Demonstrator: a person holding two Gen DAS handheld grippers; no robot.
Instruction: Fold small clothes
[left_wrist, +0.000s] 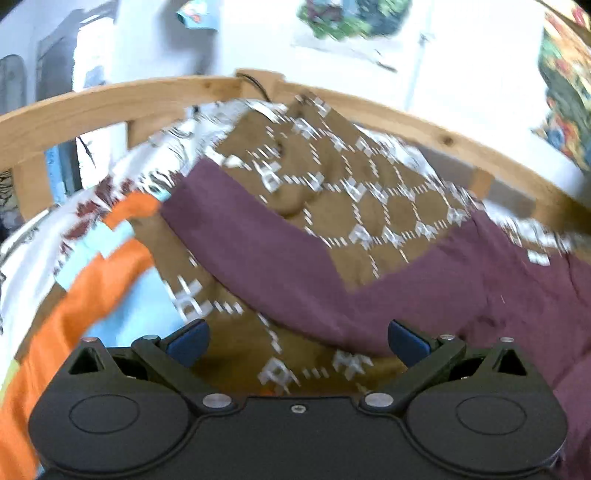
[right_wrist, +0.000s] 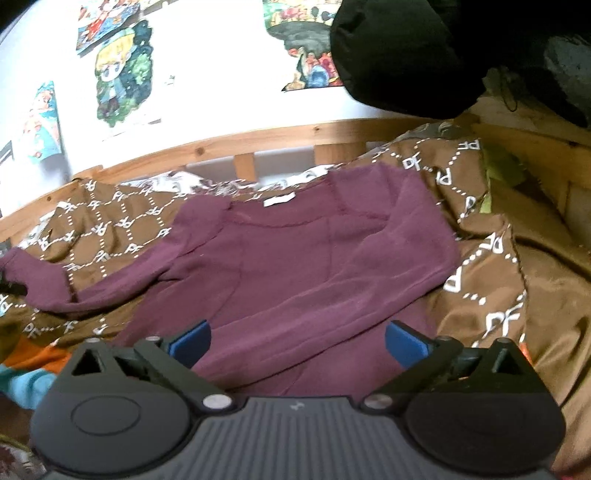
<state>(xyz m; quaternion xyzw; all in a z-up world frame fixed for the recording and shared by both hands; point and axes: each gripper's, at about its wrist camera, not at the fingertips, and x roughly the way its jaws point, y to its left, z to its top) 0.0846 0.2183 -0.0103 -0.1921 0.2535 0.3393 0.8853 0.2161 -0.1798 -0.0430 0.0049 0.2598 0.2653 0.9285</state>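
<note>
Maroon top (right_wrist: 295, 266) spread flat on the brown blanket (right_wrist: 498, 266), one sleeve (left_wrist: 258, 251) trailing sideways; left gripper (left_wrist: 297, 343) and right gripper (right_wrist: 297, 343) both spread, empty; I should pinch that sleeve's cuff and fold inward.

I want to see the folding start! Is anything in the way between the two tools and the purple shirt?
Nothing visible blocks either one. The right tool is open right above the maroon long-sleeved shirt, which lies on the brown patterned blanket. The left tool is open too, with a shirt sleeve just ahead.
</note>
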